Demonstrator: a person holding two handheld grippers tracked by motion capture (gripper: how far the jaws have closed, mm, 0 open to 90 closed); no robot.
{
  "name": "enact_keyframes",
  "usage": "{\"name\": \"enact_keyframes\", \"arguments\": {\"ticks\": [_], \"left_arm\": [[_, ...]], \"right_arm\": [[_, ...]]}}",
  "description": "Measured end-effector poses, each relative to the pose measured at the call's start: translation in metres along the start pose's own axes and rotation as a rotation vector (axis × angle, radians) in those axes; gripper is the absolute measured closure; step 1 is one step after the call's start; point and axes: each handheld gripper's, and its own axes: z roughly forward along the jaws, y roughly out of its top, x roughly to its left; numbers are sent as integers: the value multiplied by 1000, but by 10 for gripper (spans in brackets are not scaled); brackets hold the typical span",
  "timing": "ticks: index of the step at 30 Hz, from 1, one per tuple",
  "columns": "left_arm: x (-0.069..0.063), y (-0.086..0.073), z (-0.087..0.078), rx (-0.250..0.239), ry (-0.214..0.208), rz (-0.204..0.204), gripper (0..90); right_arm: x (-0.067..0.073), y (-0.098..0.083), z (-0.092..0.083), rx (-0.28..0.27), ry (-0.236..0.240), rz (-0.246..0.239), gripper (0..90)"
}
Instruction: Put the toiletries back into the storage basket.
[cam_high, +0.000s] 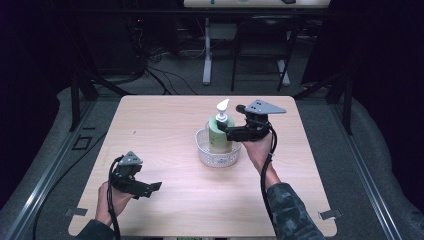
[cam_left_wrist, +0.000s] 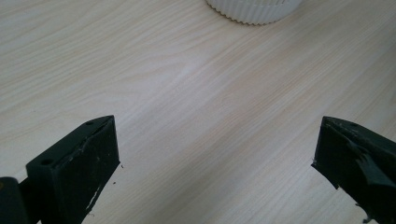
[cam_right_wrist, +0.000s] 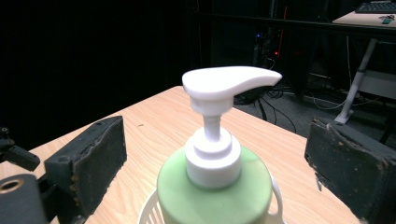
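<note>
Green pump bottle (cam_high: 219, 134) stands in the white basket (cam_high: 218, 156) at counter (cam_high: 165, 130) centre; right gripper (cam_right_wrist: 215, 154), jaws wide, apparently flanks its neck. Left gripper (cam_high: 150, 187) idles wide at seven o'clock. Next: close squarely.

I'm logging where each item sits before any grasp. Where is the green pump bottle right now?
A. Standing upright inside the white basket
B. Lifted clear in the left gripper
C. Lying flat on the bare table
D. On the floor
A: the green pump bottle stands upright inside the white basket, with the right gripper open around its top.
</note>
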Motion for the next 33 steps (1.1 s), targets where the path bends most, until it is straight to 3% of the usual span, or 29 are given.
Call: {"name": "enact_keyframes", "arguments": {"ticks": [17, 33], "left_arm": [[0, 0, 0, 0, 3, 0, 0], [0, 0, 1, 3, 4, 4, 0]], "right_arm": [[-7, -3, -55, 1, -67, -18, 51], [-7, -20, -119, 13, -138, -16, 52]]}}
